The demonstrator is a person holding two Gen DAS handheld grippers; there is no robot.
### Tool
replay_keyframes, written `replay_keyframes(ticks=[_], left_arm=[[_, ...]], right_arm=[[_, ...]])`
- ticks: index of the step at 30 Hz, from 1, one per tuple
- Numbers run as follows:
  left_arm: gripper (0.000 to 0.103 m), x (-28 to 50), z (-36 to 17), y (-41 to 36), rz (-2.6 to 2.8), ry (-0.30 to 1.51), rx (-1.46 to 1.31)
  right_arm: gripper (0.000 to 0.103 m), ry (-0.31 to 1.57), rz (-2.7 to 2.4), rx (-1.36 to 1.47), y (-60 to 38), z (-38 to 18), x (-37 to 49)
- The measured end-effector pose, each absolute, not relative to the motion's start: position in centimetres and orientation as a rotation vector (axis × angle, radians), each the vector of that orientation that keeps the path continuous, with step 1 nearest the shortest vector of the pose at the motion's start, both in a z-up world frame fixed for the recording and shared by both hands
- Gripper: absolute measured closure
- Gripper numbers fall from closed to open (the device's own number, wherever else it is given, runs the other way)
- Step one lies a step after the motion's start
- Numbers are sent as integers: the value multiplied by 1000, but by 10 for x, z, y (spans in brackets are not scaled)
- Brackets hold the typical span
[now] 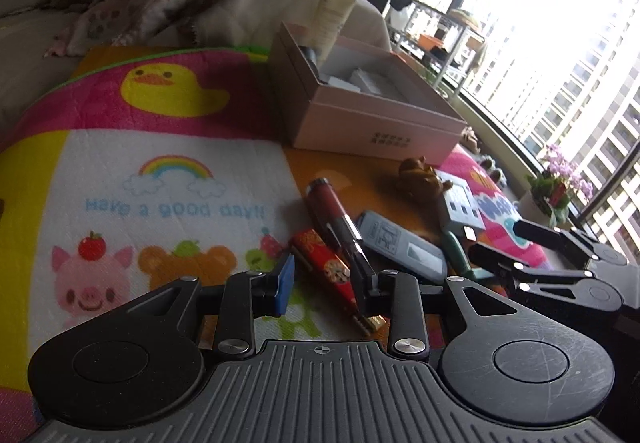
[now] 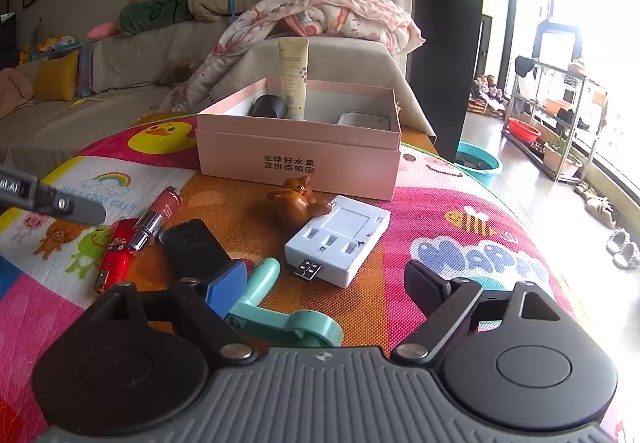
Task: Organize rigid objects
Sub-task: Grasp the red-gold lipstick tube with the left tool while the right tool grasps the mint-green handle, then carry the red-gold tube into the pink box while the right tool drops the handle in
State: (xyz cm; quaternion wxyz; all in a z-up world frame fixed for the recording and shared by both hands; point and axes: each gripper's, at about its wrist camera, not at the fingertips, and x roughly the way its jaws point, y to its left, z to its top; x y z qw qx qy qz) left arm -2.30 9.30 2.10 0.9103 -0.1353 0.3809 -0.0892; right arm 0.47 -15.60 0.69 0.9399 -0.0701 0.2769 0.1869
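Remote (image 2: 191, 245) partly behind right jaws

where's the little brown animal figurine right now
The brown figurine lies on the mat just before the pink box, touching the white charger, centre of the right wrist view.

The play mat (image 1: 120, 171) reads "Have a good day!!"

The left tool (image 1: 326, 285) hovers with its jaws part open over a red patterned lighter (image 1: 328, 271) on the cartoon play mat (image 1: 160, 179) (pads not pressing it). Beyond lie a red lipstick (image 1: 334, 215), a grey remote (image 1: 400, 247) and the pink box (image 1: 360, 111).
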Motion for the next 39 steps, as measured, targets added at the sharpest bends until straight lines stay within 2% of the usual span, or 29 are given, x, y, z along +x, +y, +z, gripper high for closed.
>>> replay_keyframes(ticks=[4,15,20,27,32,34,35,37,39], left_arm=[[67,-16,13,77,-212,819,-236],[65,-8,6,45,-205,734,-30],[75,-19,7,48,-196,730,61],[75,-23,7,70,-194,739,-40],[71,-11,6,65,-182,726,-71],[65,-10,5,60,-196,723,-54],[65,-12,5,58,-202,718,-35],[67,-17,3,57,-206,704,-25],[76,-22,2,56,-189,695,-23]], right_arm=[[17,563,374,-141,-156,7,5],[17,575,387,-152,-154,6,5],[16,627,461,-207,-147,5,-2],[15,658,439,-209,-155,2,-7],[15,694,414,-198,-155,-2,-1],[15,687,409,-210,-153,-3,-3],[15,687,407,-211,-153,-3,-3],[15,688,403,-208,-153,-2,-3],[15,690,397,-205,-152,-2,-3]])
